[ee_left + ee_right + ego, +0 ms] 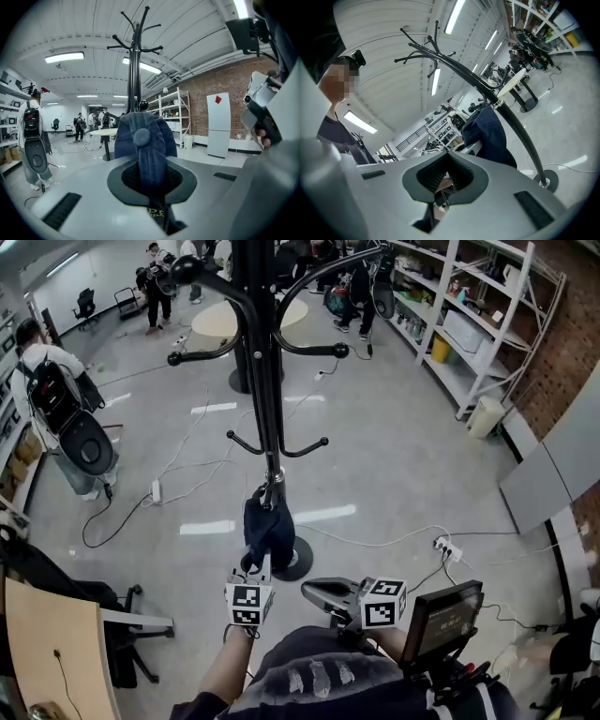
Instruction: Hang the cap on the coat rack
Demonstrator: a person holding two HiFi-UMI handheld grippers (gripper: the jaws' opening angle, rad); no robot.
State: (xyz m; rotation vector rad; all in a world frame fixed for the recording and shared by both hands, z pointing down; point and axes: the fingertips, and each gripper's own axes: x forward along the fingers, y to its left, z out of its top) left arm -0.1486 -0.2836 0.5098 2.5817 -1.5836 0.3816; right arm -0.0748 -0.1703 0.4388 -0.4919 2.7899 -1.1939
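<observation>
1. The left gripper (pixel 150 185) is clamped on the navy cap (pixel 143 140), beside the coat rack (pixel 135 70) pole.
2. The hook knob (pixel 144 105) sits just above and beyond the cap.
3. The right gripper (pixel 444 176), jaws together and empty, stands aside.

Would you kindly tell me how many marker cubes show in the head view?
2. The left cube sits on the left tool, which grips the cap; the right cube sits on the right tool. None appears hidden.
</observation>
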